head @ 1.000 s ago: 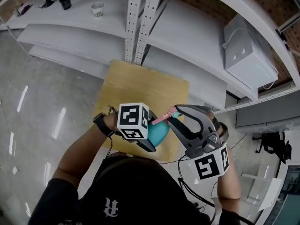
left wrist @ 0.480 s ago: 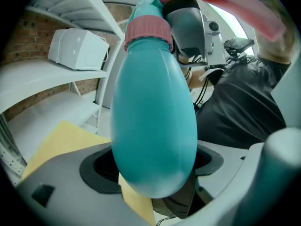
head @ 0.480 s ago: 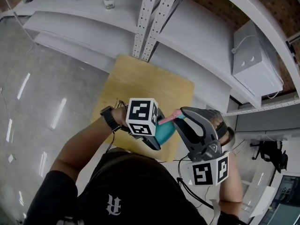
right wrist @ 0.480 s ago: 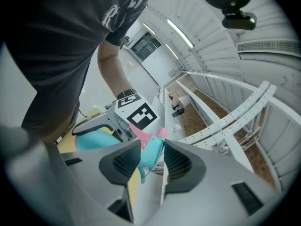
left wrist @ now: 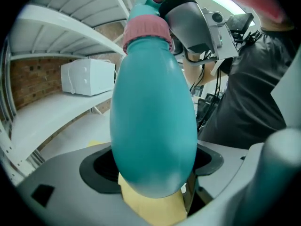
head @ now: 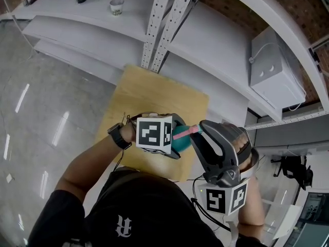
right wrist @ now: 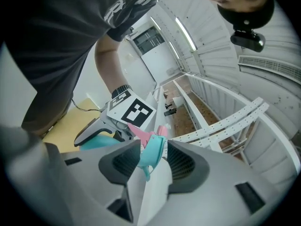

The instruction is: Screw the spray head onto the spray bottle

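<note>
The left hand-held gripper [left wrist: 153, 167] pinches the teal bottle [left wrist: 153, 121] round its belly and holds it in the air above the yellow bench [head: 154, 94]. The bottle's neck points toward the right hand. A pink collar [left wrist: 146, 29] sits at the neck, where the spray head [right wrist: 153, 153] meets it. The right hand-held gripper [right wrist: 149, 166] is clamped on the head.

This looks like the screwing step itself, though how far the thread has caught is not visible. Next, the head likely needs turning in line with the neck while the bottle is kept from spinning.

Storeroom-like workshop: perforated steel shelving [head: 154, 24], brick wall [left wrist: 33, 81]
</note>
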A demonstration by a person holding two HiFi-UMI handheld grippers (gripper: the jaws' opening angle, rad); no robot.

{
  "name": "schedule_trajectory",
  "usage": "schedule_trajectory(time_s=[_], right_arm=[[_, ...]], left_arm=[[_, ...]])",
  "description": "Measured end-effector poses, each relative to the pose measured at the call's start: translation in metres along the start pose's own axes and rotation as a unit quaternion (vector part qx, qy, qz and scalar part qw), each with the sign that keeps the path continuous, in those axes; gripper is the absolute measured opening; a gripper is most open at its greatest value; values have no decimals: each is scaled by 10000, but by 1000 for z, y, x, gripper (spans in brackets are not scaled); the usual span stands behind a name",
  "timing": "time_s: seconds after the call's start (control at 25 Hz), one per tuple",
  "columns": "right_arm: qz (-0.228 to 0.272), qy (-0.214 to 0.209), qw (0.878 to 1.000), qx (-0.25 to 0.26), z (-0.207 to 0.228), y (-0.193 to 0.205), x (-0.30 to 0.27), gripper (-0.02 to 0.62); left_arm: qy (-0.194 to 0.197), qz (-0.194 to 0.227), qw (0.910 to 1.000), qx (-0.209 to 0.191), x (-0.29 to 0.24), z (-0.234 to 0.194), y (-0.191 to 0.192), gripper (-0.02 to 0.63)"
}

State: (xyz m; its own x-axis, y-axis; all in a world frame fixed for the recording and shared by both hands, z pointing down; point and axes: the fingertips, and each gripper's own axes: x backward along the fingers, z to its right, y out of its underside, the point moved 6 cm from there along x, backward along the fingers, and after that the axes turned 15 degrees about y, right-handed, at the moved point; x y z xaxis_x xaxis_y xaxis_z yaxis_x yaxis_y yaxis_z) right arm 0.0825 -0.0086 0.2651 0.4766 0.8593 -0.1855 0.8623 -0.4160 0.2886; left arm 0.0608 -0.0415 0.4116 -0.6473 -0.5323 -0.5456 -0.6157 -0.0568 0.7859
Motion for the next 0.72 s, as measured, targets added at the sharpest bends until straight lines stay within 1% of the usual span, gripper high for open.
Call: schedule_trajectory(time_s=[0.12,0.28,0.36,0.4,0.44,0.48,0.52,0.56,0.6,0.64,0.68,0.72], right_arm=[[31,0,10000,66,5,-2,0,158],[118,-171,9998,-67,13,-6,3,218],[276,-378,9980,-430,25,-9,11,248],[340,-500,9949,-805,34,-7,17,250],[374,-632,9881,-1350,43,-1,25,250],[391,-770,9749,-2052,50,10,32,250],[426,-910,9536,-2836,55,25,36,250],[504,-1068,9261,-3583,57,39,35,250],[598,-1272,8967,-4197,56,51,30,250],[664,-1526,8695,-4651,50,62,23,250],[690,-1805,8469,-4954,43,68,16,249],[697,-2078,8300,-5128,35,70,9,249]], left_arm=[[-40,37,10000,-63,4,-1,-2,425],[-79,60,9999,-104,9,-2,-2,425],[-63,80,9999,-126,11,-1,-2,425],[-42,99,9998,-140,12,0,-2,425],[-16,119,9998,-157,13,1,-2,425],[16,132,9998,-179,14,3,-2,425],[54,132,9997,-208,15,6,-1,425],[92,115,9996,-243,15,8,-1,425],[121,83,9995,-279,15,11,0,425],[134,40,9994,-314,15,12,0,425],[129,-15,9993,-345,14,13,0,425],[119,-88,9992,-364,13,14,1,425]])
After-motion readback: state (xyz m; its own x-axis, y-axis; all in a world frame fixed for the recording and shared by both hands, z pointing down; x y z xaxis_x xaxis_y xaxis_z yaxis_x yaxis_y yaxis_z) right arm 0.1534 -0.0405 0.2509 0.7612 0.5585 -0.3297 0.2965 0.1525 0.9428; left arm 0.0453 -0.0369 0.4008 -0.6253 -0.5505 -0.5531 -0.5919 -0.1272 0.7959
